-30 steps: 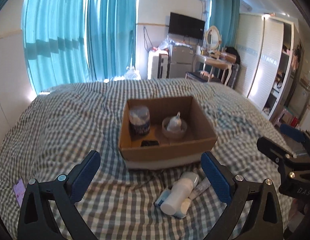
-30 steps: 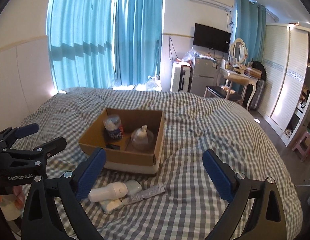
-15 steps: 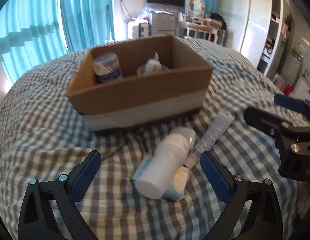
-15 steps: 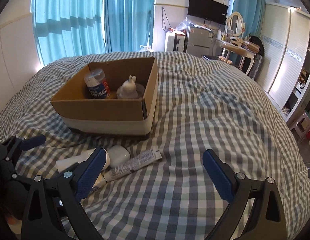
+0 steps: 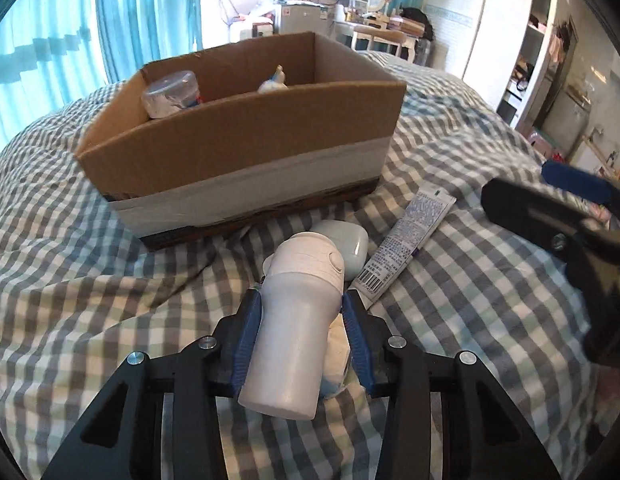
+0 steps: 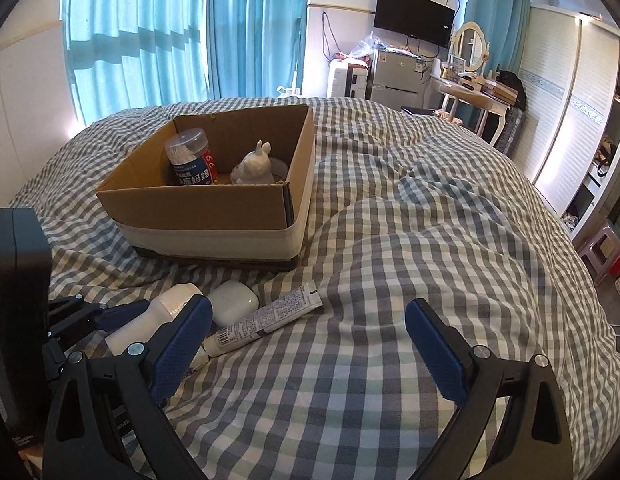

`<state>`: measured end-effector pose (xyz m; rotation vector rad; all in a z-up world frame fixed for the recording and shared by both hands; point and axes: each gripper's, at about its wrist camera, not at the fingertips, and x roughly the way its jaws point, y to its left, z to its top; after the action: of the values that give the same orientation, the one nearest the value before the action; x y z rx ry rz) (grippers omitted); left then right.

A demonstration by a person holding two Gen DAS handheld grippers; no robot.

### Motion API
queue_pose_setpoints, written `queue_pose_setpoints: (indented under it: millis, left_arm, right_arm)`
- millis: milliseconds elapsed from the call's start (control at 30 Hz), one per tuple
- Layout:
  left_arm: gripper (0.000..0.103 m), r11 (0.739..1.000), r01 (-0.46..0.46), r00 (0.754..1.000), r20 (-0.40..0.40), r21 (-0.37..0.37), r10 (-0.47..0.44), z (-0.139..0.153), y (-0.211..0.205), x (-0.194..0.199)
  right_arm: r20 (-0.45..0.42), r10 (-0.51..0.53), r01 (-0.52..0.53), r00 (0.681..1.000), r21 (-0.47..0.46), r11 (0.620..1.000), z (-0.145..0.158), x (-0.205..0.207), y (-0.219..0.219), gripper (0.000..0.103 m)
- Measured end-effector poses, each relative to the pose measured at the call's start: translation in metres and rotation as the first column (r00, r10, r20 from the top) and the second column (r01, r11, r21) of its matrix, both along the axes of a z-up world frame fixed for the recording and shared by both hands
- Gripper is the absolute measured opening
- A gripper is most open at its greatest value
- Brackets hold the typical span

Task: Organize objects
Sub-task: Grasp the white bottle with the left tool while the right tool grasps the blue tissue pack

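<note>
**White bottle pinched on the bed, box straight ahead**

We see the left hand-held gripper [image 5: 303, 308] pinching the white bottle [image 5: 296, 320]: its blue pads [image 5: 248, 336] have just been closing and now press the bottle's sides, one at 9 o'clock and one at 3 o'clock. The bottle lies lengthwise between the fingers on the checked bed cover [image 5: 90, 292], its flat base towards the camera and its cap end towards 12 o'clock.

Just past the cap, at about 1 o'clock from the grip, sits a small pale rounded case [image 5: 346, 240], touching the bottle or nearly so (we cannot tell which). A printed tube [image 5: 406, 244] lies beside it at 2 o'clock, slanting away. Something white and crumpled shows under the bottle's right side; we cannot make it out.

The cardboard box [image 5: 238, 148] stands on the bed at 12 o'clock, beyond the bottle. In it are a clear-lidded jar [image 6: 190, 156] on the left and a small white figurine [image 6: 254, 168] to its right.

The right hand-held gripper [image 6: 306, 344] hangs over bare bed cover with its fingers spread wide and nothing between them. From its camera the bottle lies at 9 o'clock, beyond its left finger.
</note>
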<state>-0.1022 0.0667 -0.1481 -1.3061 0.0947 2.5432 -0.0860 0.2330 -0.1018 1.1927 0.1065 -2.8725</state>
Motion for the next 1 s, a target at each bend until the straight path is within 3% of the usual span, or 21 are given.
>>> queue_pose_setpoints:
  millis: [167,333,567,767,900,1000]
  left_arm:
    - [0.043,0.996,-0.080,0.996,-0.048,0.027,0.081,0.035,-0.028,0.007]
    - [0.043,0.985,-0.168,0.983,-0.086,-0.036,0.165,0.053,-0.061,0.011]
    - [0.043,0.969,-0.234,0.969,-0.101,-0.078,0.226,0.049,-0.090,0.014]
    - [0.043,0.963,-0.264,0.962,-0.094,-0.058,0.258,0.044,-0.108,0.014]
    - [0.043,0.964,-0.263,0.962,-0.084,-0.048,0.258,0.040,-0.112,0.012]
    - [0.043,0.964,-0.265,0.963,-0.070,-0.035,0.262,0.038,-0.113,0.012]
  right_arm:
    - [-0.003,0.049,-0.049,0.999,-0.051,0.998,0.001,0.001,-0.004,0.098]
    - [0.030,0.177,-0.174,0.984,-0.100,0.980,-0.006,-0.007,-0.036,0.098]
    - [0.173,0.320,-0.328,0.932,0.018,0.945,-0.049,-0.023,-0.104,0.096]
    - [0.296,0.317,-0.340,0.901,0.029,0.940,-0.092,-0.041,-0.114,0.086]
    - [0.308,0.323,-0.347,0.895,0.026,0.938,-0.097,-0.041,-0.115,0.085]
    - [0.334,0.344,-0.385,0.878,0.063,0.921,-0.104,-0.035,-0.123,0.075]
